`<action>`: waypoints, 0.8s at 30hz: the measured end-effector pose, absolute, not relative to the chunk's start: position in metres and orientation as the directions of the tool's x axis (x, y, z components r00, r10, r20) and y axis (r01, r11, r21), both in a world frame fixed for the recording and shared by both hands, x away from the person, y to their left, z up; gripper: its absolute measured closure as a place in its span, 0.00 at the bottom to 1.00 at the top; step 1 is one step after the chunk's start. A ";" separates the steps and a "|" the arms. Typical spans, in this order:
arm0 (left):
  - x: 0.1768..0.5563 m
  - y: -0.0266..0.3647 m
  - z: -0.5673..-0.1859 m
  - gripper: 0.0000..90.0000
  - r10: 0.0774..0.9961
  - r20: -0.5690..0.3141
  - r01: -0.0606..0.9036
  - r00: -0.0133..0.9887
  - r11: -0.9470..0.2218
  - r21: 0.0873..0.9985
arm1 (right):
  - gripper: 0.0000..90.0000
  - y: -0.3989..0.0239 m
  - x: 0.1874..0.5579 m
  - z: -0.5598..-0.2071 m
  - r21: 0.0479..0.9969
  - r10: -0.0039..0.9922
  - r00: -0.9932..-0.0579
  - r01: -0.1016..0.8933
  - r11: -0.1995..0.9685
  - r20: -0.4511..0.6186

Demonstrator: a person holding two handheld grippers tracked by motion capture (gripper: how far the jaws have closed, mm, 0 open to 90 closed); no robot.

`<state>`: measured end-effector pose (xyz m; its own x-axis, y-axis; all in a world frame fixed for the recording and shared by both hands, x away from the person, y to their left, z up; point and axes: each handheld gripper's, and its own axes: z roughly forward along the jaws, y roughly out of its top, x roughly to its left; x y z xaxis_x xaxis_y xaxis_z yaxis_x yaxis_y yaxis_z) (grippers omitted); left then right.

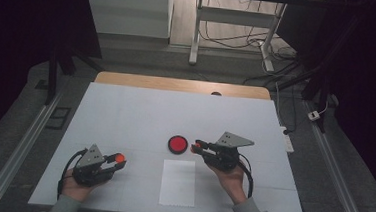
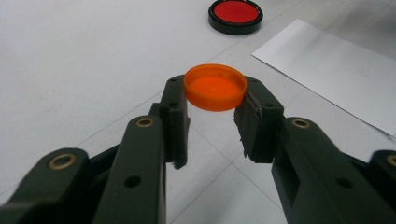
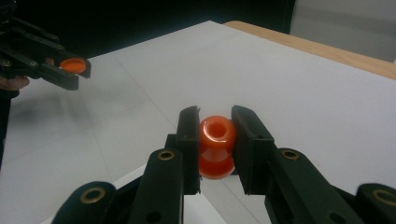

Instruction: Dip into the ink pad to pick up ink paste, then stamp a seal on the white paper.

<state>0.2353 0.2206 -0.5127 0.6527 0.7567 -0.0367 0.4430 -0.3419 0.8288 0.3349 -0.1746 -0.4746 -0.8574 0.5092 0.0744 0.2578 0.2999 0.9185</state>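
So the left gripper (image 2: pixel 215 109) has its jaws pinched on a shallow orange cap (image 2: pixel 215 86), gripped by the rim with the hollow side facing up. It's held just off the tabletop near the front-left corner, so the cap isn't resting on anything.

The right gripper (image 3: pixel 215 135) is clamped on a small orange stamp (image 3: pixel 216 145) — looks like a round knob with a waist, and the jaws squeeze it right at the narrow part, which makes sense since that's the spot that won't slip. It's up off the table toward the right edge, pointing left toward the middle.

My guess is the cap came off that stamp, which is why each hand has one piece and they're kept well apart.

Just beside the right gripper's tips sits a red ink pad (image 1: pixel 178 144) in a black round case, open, around the centre of the white tabletop (image 1: pixel 125 116). A white sheet of paper (image 1: pixel 178 182) lies flat in front of it, toward the front edge, between the two hands.
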 end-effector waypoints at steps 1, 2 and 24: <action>0.235 0.221 -0.513 0.73 0.757 -0.036 0.443 0.653 -0.342 0.829 | 0.81 -0.175 0.334 -0.475 0.917 0.507 -0.859 0.258 0.303 0.074; 0.235 0.221 -0.513 0.73 0.757 -0.036 0.442 0.652 -0.342 0.829 | 0.81 -0.176 0.334 -0.474 0.916 0.505 -0.860 0.258 0.307 0.074; 0.237 0.226 -0.512 0.73 0.759 -0.060 0.448 0.648 -0.317 0.836 | 0.81 -0.174 0.323 -0.474 0.909 0.458 -0.886 0.247 0.337 0.072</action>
